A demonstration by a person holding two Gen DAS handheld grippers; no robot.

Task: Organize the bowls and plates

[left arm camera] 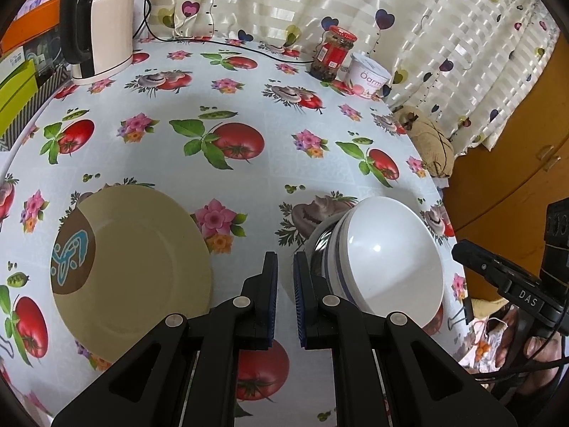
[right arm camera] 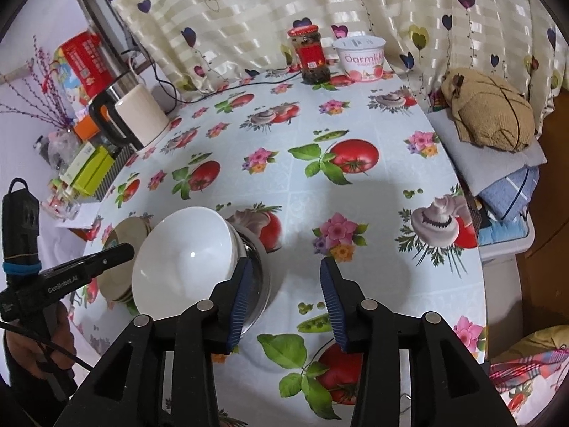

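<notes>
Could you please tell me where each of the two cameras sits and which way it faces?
Left wrist: on the left gripper, angled down at the table; tan plate left, white bowl right; right gripper at the edge.
Right wrist: on the right gripper, angled down; white bowl left; a hand holding the left gripper.
Shared: bowl, plate, jar, kettle.

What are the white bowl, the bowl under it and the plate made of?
White bowl: glossy glazed ceramic, likely; sharp highlight. Lower bowl: looks like polished metal or dark glass; mirror-like reflections, hard to tell. Plate: beige, satin sheen, ceramic or melamine.
</notes>
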